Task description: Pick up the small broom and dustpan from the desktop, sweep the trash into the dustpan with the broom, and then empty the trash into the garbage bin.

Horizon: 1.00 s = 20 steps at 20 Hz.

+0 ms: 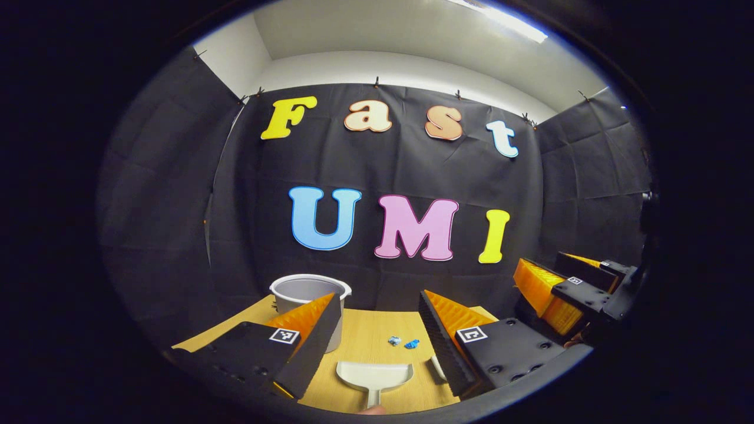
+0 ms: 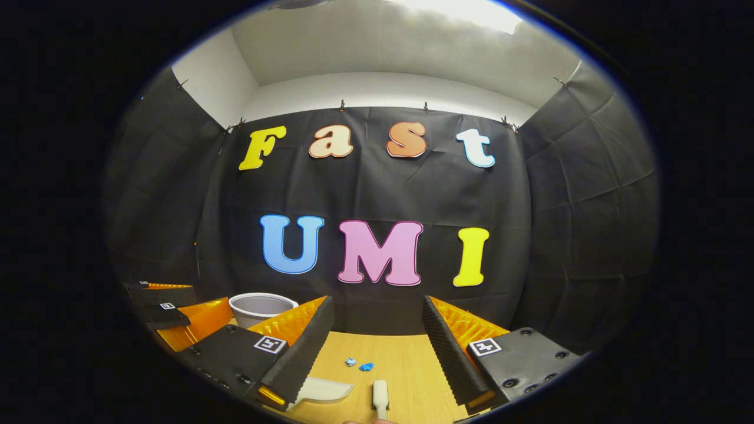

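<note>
Side-by-side cameras, low over the desk [image 1: 365, 341], facing the cloth wall [image 2: 377, 194].

Lit from above by a ceiling light [image 1: 500, 15], blown out to white glare at the top of both views; bright on the white wall [image 2: 383, 88], dim toward the dark cloth sides; tabletop [image 1: 365, 347] evenly lit, with soft shadows only; strongly bent by the fisheye, straight edges curving near the rim; sharp in the middle, smeared and darkened at the edges, with a thin blue fringe there.
</note>
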### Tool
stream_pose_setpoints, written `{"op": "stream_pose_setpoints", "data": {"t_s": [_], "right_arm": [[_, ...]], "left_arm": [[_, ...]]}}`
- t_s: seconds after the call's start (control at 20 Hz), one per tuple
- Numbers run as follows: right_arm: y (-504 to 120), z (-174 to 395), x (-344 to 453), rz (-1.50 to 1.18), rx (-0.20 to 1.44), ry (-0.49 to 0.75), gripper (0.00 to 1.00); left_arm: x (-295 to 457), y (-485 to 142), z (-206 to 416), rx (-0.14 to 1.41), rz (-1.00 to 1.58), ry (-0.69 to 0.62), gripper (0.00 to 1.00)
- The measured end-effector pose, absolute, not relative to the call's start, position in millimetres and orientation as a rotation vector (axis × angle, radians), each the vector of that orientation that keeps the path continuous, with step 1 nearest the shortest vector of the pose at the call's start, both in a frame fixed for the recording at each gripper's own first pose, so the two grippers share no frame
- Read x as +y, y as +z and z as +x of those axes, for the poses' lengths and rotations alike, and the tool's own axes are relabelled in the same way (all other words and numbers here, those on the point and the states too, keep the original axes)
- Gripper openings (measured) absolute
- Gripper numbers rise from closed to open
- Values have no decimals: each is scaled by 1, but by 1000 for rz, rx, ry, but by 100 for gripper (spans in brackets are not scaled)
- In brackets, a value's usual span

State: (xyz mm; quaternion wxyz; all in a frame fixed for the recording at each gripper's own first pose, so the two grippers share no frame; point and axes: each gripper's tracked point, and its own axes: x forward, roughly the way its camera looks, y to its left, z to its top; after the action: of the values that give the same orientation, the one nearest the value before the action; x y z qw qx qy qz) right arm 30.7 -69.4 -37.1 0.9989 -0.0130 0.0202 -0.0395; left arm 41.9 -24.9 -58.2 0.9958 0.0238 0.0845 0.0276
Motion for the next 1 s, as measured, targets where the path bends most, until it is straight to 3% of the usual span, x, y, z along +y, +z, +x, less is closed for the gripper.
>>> {"op": "stream_pose_setpoints", "data": {"t_s": [0.4,0.75,1.0], "right_arm": [[-49,32,-88,-62,56,-106,96],[-63,35,-118,-127,47,-132,97],[-81,45,-137,-168,54,-132,97]], "left_arm": [[-32,-130,49,352,71,65,80],[-35,-235,55,544,151,52,80],[-23,-327,41,835,175,60,81]]}}
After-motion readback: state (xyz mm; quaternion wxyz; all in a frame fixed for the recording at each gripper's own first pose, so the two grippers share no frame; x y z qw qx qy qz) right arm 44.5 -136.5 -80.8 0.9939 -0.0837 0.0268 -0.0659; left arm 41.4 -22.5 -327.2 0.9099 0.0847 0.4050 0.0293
